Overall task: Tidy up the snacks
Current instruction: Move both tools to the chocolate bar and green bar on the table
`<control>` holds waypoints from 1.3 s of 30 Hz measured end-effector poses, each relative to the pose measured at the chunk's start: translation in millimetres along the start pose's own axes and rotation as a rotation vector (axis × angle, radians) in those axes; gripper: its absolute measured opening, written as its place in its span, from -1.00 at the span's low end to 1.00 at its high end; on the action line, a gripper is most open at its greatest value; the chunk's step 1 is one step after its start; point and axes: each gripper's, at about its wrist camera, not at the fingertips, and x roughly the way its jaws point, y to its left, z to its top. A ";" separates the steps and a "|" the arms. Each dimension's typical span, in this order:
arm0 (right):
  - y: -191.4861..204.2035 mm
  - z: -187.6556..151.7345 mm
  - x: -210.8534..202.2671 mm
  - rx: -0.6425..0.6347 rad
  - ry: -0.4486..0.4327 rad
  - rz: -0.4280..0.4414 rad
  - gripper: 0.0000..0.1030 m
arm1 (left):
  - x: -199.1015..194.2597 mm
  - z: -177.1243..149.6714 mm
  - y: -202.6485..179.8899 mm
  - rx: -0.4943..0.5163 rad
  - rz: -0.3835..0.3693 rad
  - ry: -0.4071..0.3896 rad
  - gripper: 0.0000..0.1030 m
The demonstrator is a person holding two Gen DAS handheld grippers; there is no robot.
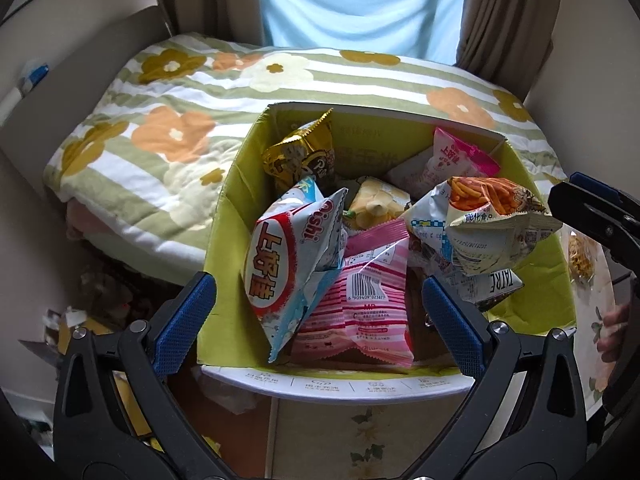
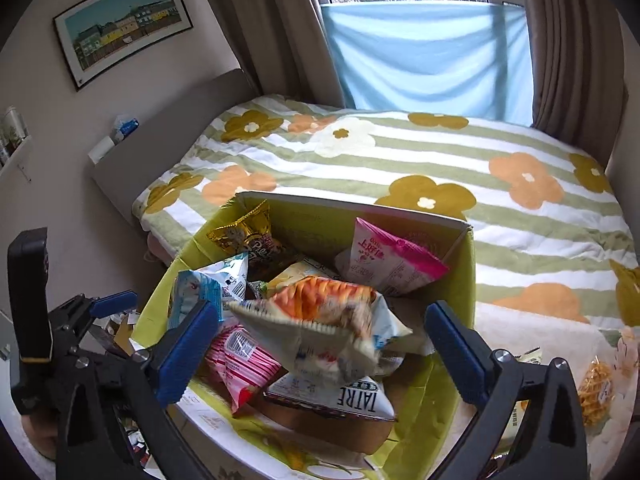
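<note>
The orange-stick bag (image 2: 320,328) lay atop the heap in the green box (image 2: 460,280), straight ahead of the right gripper (image 2: 324,352) and between its blue pads (image 2: 188,348), though apart from both; the blur on it hinted it was loose, not held. Its long axis ran left to right across the fingers, so by my reckoning the right hand was the nearer one and closing would catch the bag by its ends. Those fingers stood wide with nothing in them. The left gripper (image 1: 320,320) was also spread wide and empty, hovering at the near rim over the Oishi bag (image 1: 296,256) and the pink bag (image 1: 368,296), whose barcode read 6 909409 023587. Other writing: "TATRE" on a white pack (image 2: 360,396) low in the box, and Chinese characters on the Oishi bag. A gold bag (image 1: 304,152) leaned at the far left corner, a magenta bag (image 2: 388,264) at the far right. Waffle snacks (image 2: 596,388) lay outside on the right.
</note>
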 end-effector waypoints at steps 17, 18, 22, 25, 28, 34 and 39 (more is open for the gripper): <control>-35.6 -38.1 -66.3 0.088 0.013 -0.160 1.00 | -14.9 -9.1 -37.8 0.078 -0.086 -0.009 0.98; -39.4 -41.9 -72.6 0.099 0.014 -0.174 1.00 | -16.2 -9.9 -41.1 0.083 -0.099 -0.010 0.98; -56.6 -55.1 -95.1 0.134 0.027 -0.234 1.00 | -21.7 -13.5 -59.7 0.100 -0.145 -0.009 0.98; -68.5 -62.1 -109.9 0.139 0.042 -0.271 1.00 | -28.5 -16.6 -74.6 0.111 -0.164 -0.014 0.98; -83.8 -70.7 -128.0 0.142 0.038 -0.307 1.00 | -38.2 -22.1 -92.5 0.123 -0.177 -0.037 0.98; -116.3 -91.3 -149.3 0.143 0.052 -0.310 1.00 | -53.7 -38.7 -137.1 0.130 -0.196 -0.056 0.98; -140.5 -111.1 -165.7 0.122 0.067 -0.281 1.00 | -65.0 -59.3 -184.4 0.134 -0.221 -0.071 0.98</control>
